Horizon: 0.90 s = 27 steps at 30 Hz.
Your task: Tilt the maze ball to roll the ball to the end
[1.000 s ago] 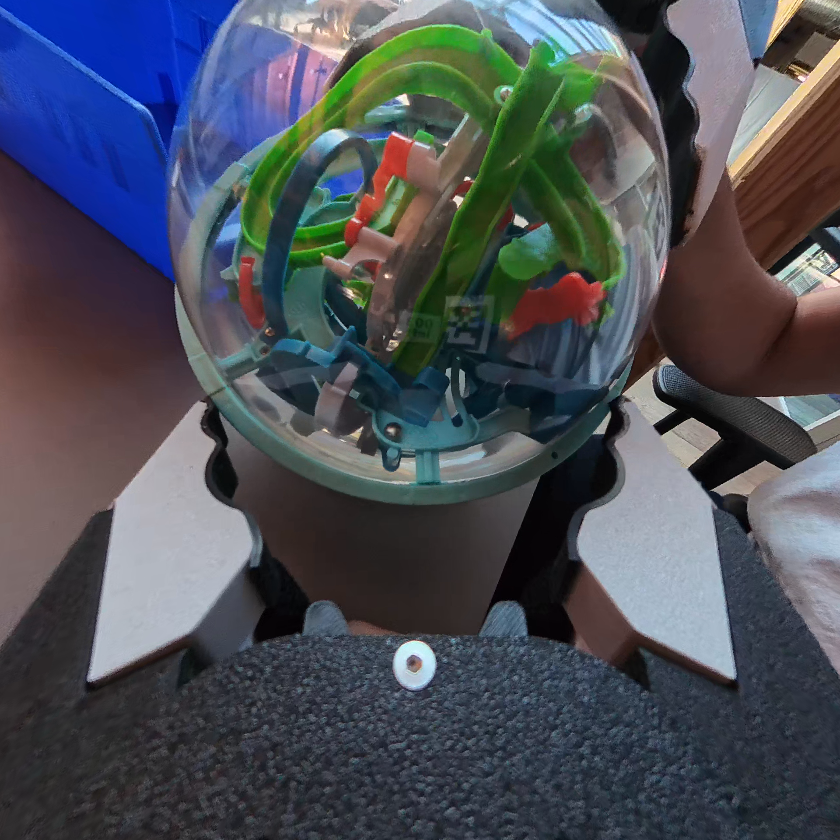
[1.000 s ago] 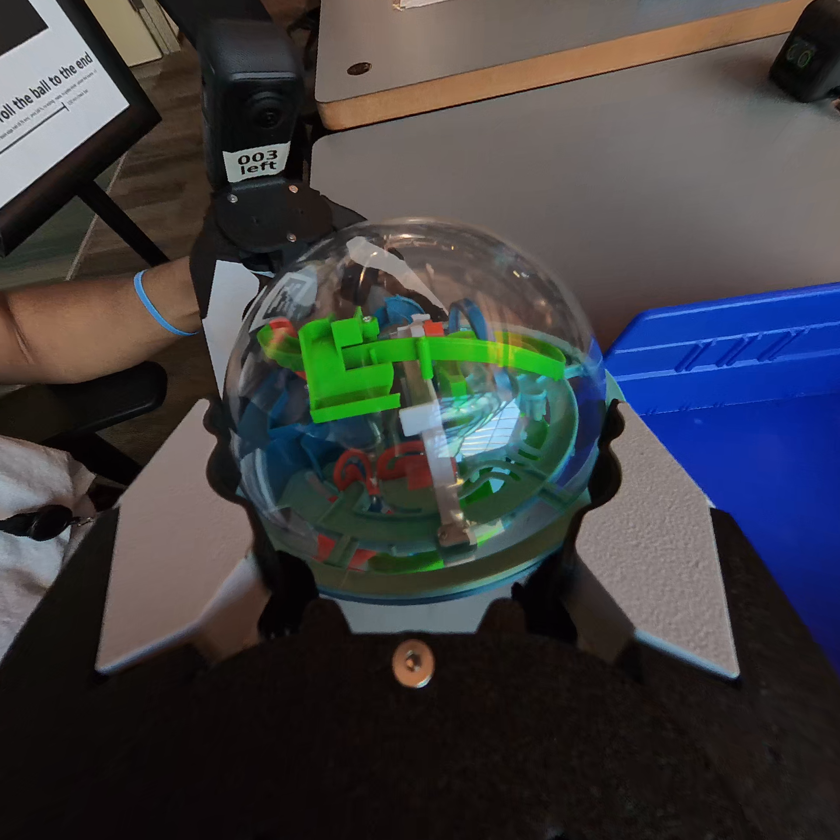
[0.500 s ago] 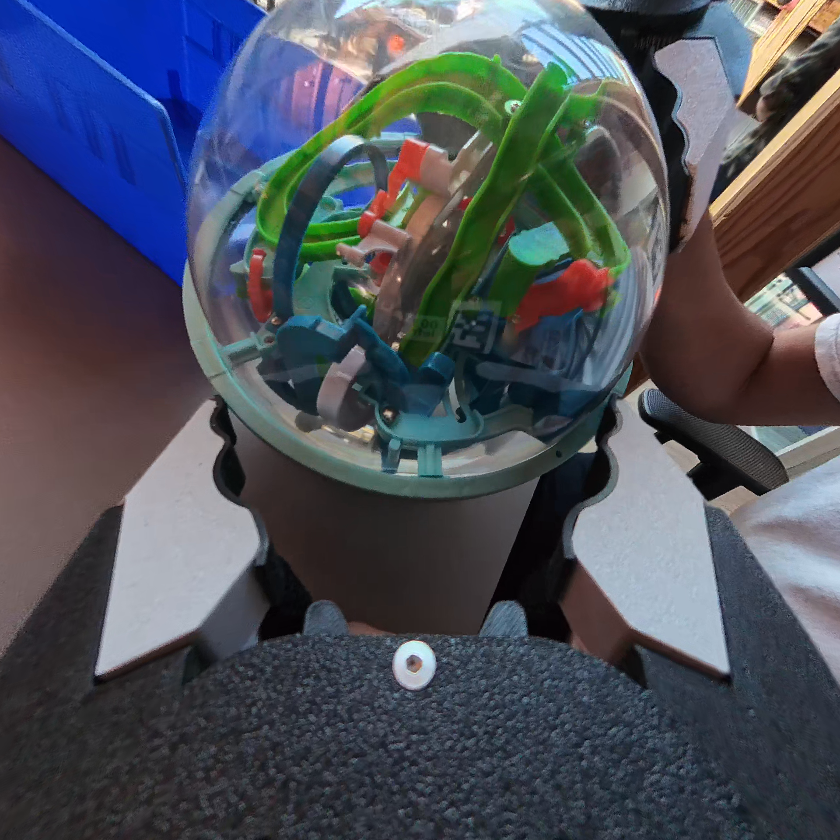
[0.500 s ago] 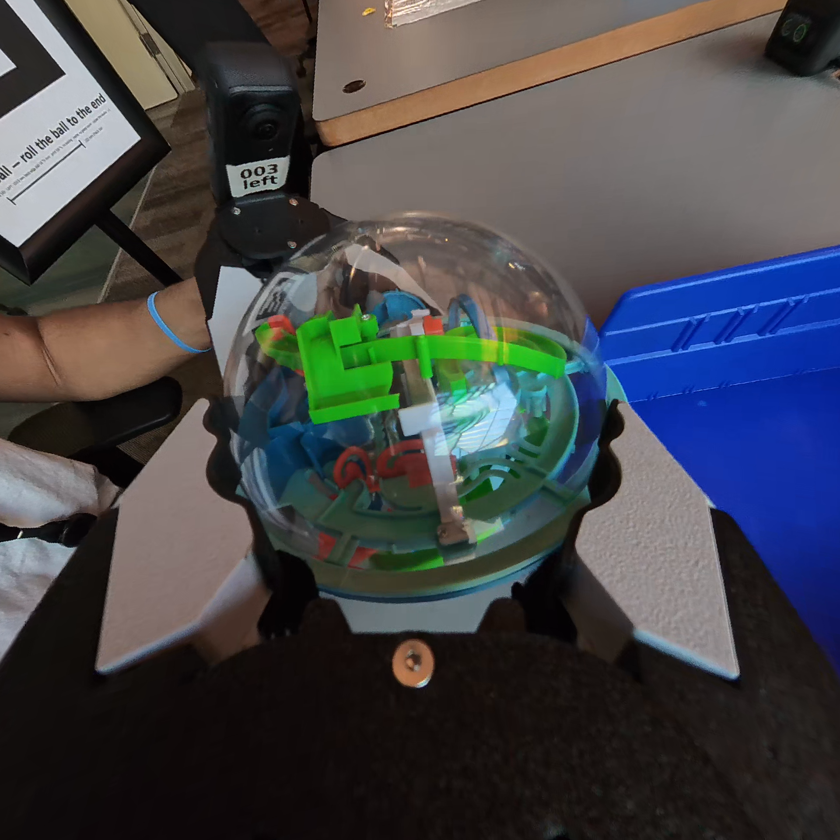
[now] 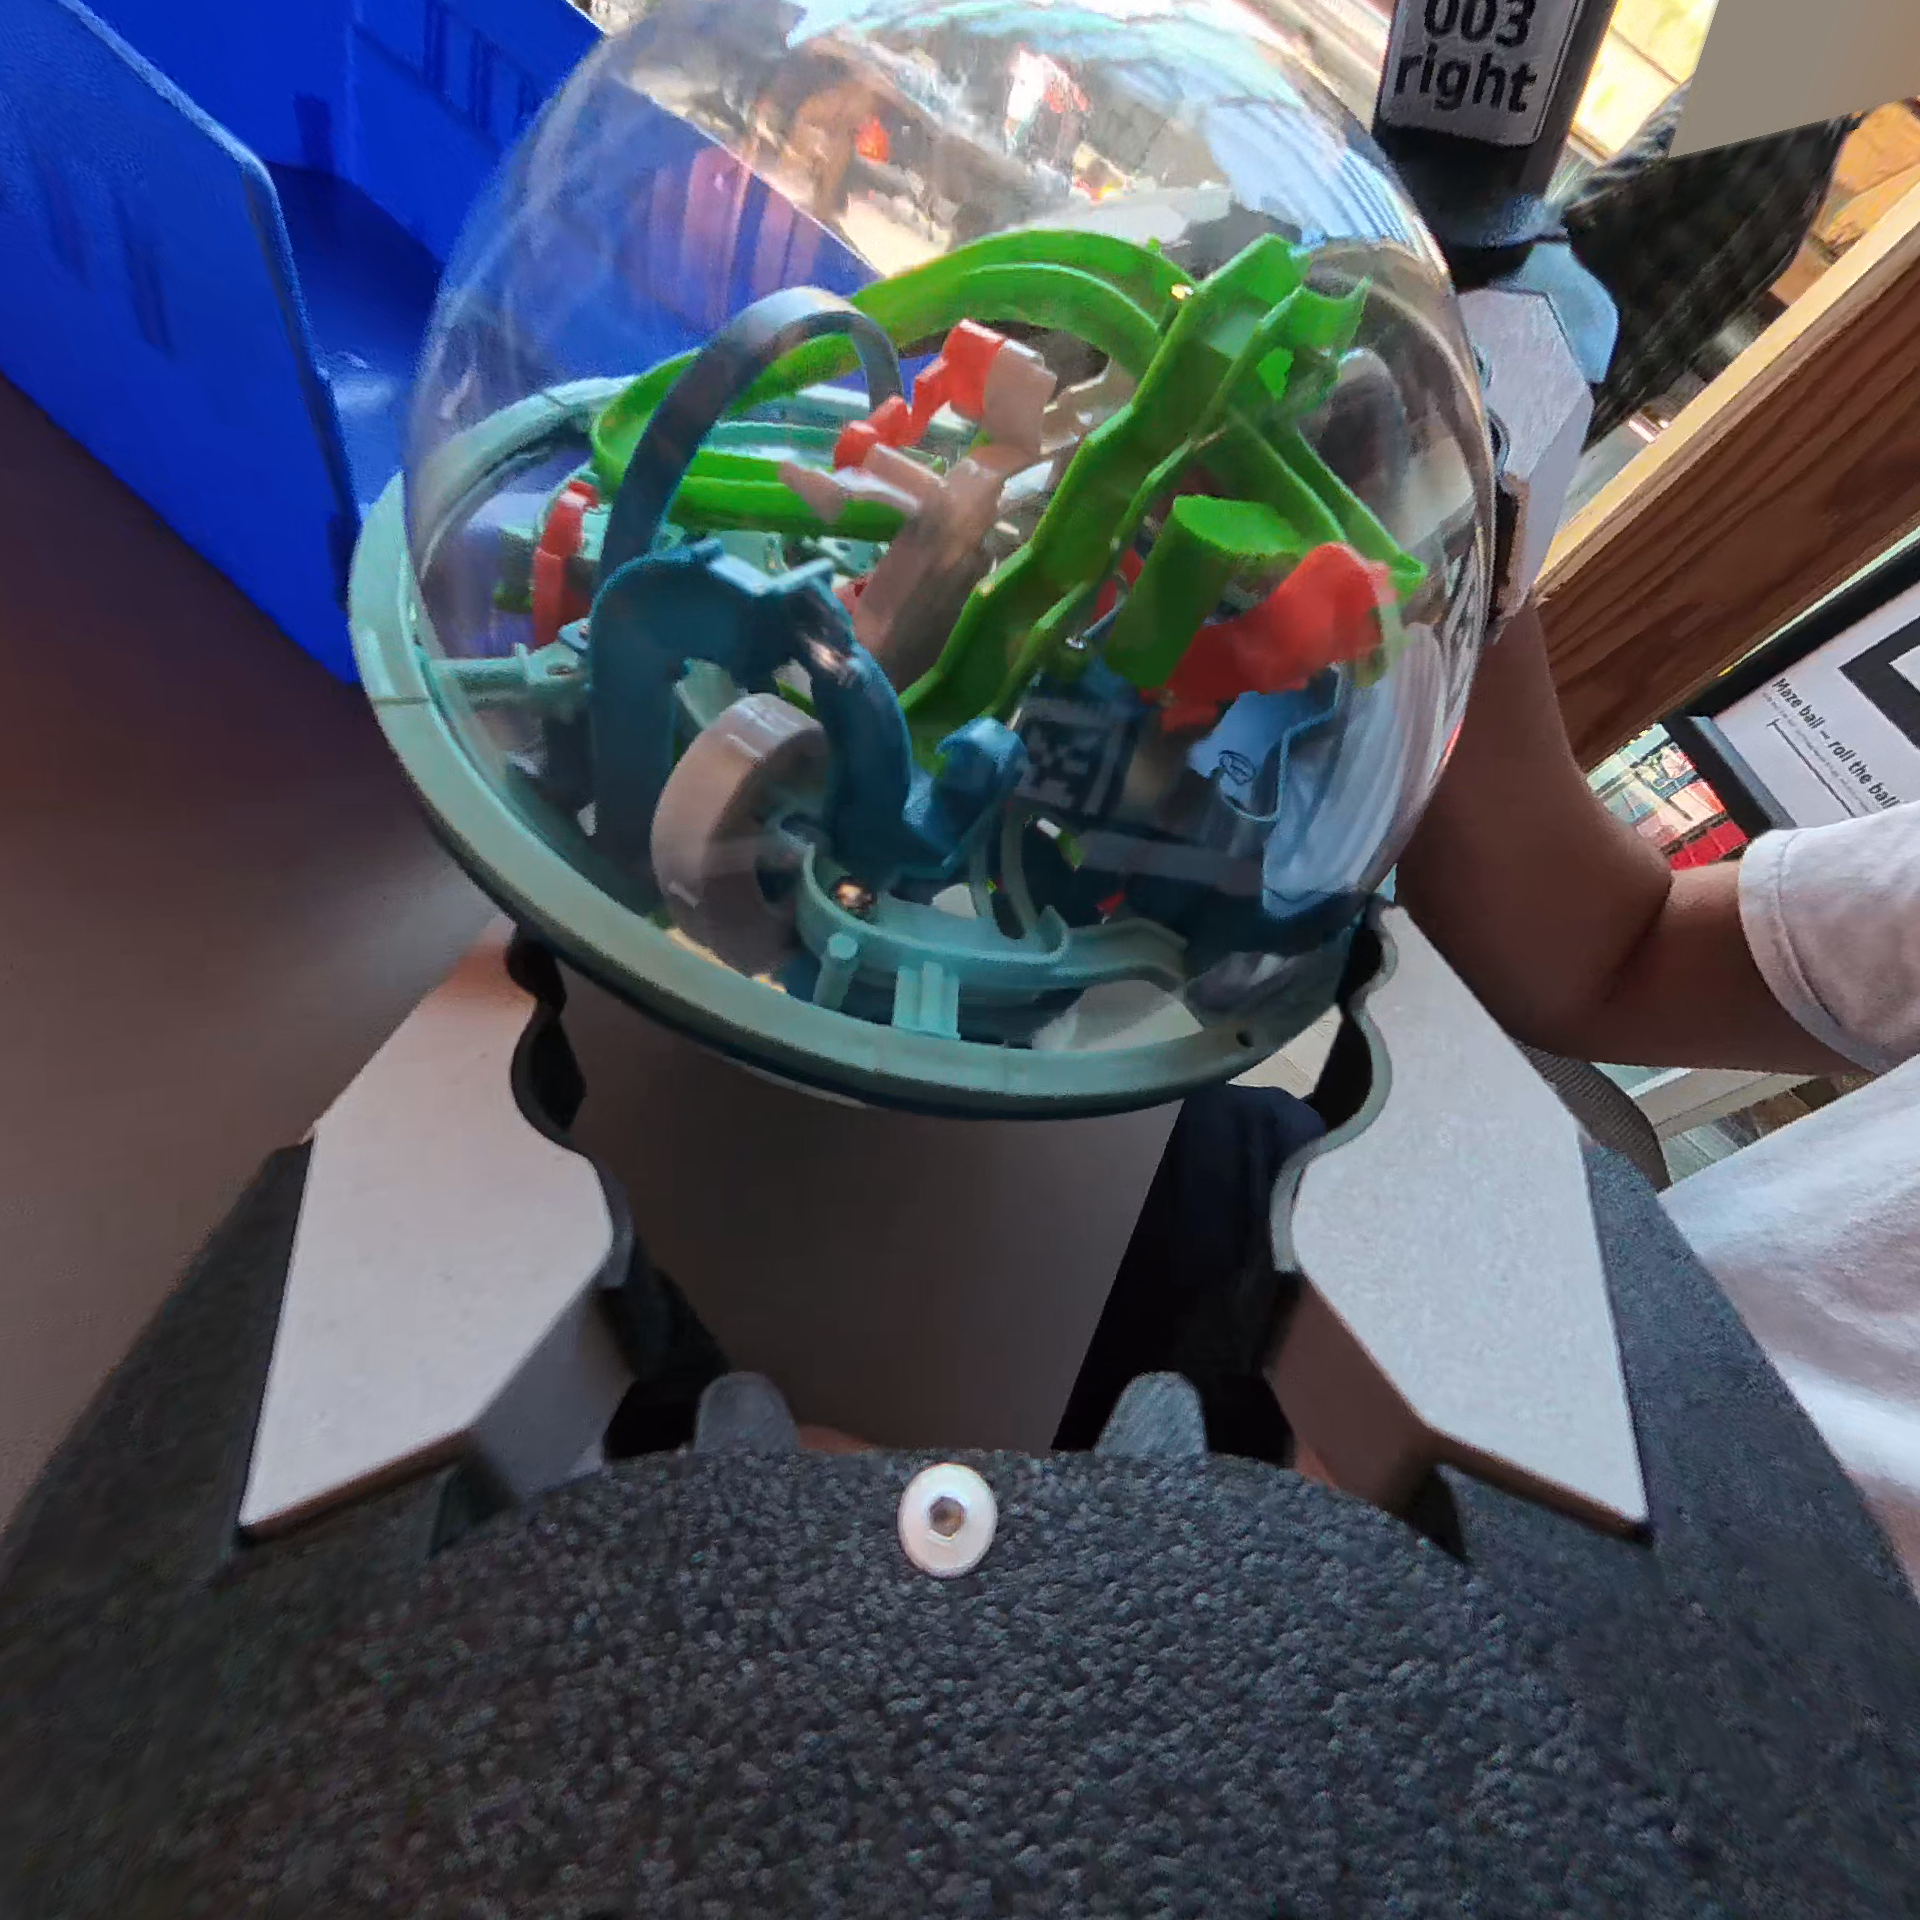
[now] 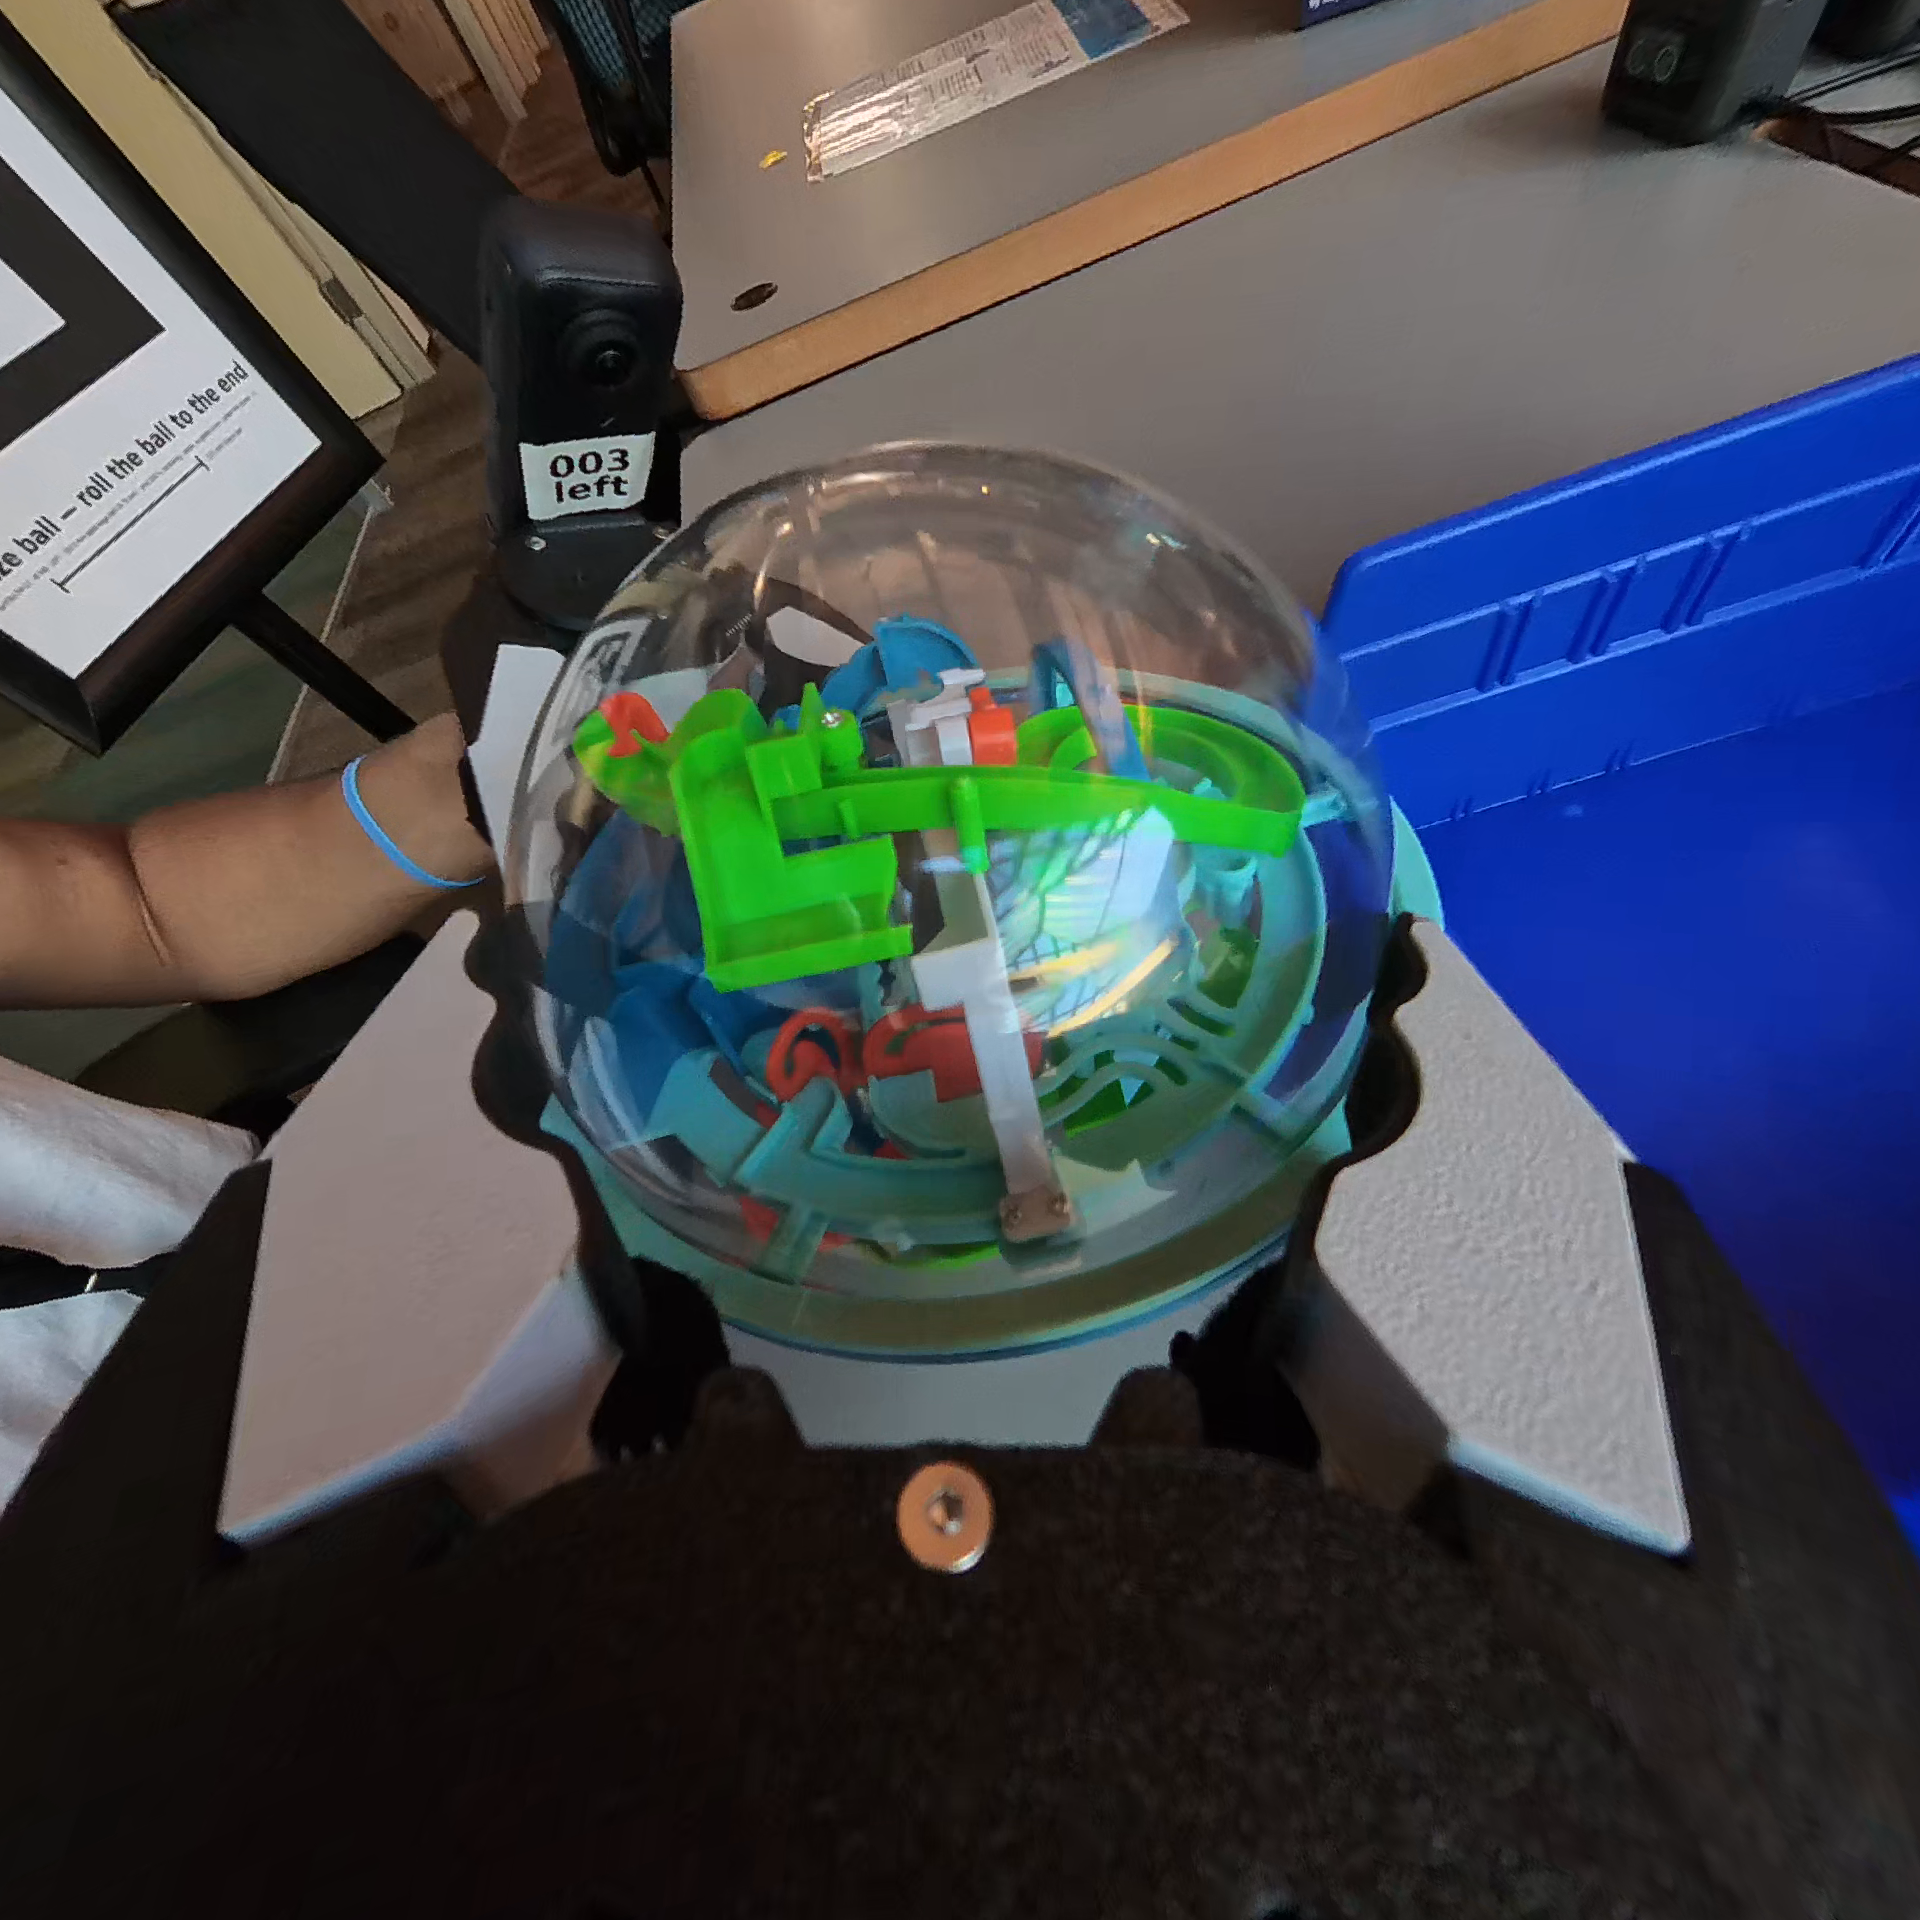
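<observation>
Clear maze ball (image 5: 935,582) filling frame centre, raised above the grey surface (image 6: 1351,312) – left gripper (image 5: 945,997) and right gripper (image 6: 945,997) jaws both spread wide, pinching its sides – blue bin (image 6: 1662,779) at right.

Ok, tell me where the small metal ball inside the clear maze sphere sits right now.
In the left wrist view the small metal ball sits low in the clear maze sphere, on a pale teal curved track right of the grey disc, below the dark blue arch.
</observation>
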{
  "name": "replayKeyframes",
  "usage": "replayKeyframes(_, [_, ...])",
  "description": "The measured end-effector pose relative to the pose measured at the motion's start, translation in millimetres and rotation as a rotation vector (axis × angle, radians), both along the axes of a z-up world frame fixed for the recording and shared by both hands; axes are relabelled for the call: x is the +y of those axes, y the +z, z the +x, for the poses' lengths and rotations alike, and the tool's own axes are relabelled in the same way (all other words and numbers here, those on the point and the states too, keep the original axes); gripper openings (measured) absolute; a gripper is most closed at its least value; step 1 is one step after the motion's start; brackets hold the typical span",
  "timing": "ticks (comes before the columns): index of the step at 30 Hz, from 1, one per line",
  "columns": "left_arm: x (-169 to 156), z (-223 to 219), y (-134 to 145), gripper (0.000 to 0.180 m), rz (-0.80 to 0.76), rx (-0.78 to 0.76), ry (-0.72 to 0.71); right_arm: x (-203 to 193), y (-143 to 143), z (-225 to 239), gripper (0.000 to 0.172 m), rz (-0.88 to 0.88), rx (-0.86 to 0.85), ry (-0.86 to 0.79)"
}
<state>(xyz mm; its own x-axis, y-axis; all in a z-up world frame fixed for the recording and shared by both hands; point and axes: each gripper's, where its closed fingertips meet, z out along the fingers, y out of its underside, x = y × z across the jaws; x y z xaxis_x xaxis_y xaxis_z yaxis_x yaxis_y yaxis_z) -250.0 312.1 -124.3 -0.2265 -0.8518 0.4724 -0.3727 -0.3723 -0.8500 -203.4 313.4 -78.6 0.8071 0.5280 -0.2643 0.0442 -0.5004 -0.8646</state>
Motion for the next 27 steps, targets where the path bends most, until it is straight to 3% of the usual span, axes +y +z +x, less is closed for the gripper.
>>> replayKeyframes(19, [13.5, -2.2, 28.9, 0.147, 0.038, -0.085, 0.084, -11.3, -17.0, -5.3, 0.154, -0.092, 0.234, -0.079])
replayKeyframes(23, [12.4, 1.4, 34.9, 0.158, 0.034, -0.095, 0.109, -13.7, -22.1, -10.8, 0.154, -0.111, 0.265, -0.076])
replayKeyframes(27, [15.9, 0.7, 41.8, 0.158, 0.07, -0.092, 0.138, -16.7, -28.1, -21.5, 0.154, -0.114, 0.291, -0.075])
